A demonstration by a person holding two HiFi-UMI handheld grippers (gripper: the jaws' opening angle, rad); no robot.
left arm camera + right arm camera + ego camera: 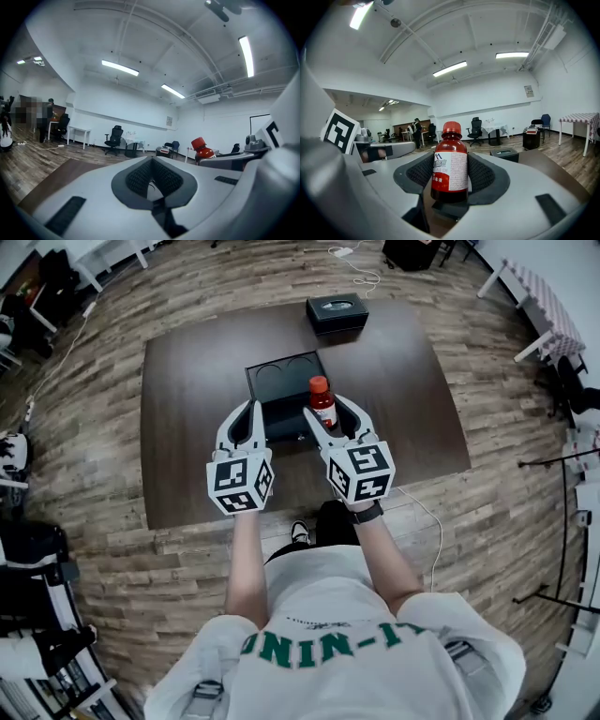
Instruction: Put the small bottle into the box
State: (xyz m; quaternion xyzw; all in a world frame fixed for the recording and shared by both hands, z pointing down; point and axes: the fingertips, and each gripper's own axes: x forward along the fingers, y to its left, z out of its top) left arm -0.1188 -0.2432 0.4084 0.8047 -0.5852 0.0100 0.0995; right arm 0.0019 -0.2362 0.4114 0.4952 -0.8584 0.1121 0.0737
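Right hand-held gripper (324,406), small bottle (450,161) clamped between

box (277,399) — right side behind bottle (322,405) | far person (416,127) — too small

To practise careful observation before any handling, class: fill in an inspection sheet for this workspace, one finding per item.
Surface: dark brown table, bearing two boxes.
Job's things: small bottle, red-capped, upright in a grip; open black box with two round recesses.
Clutter: second black box near the table's far edge.
Grippers: right gripper shut on the small bottle; left gripper shut, nothing between its jaws.
Cables: white cable on the floor beyond the table; thin cable beside the person's right arm.
Surroundings: wood floor, office chair, cloth-covered table.
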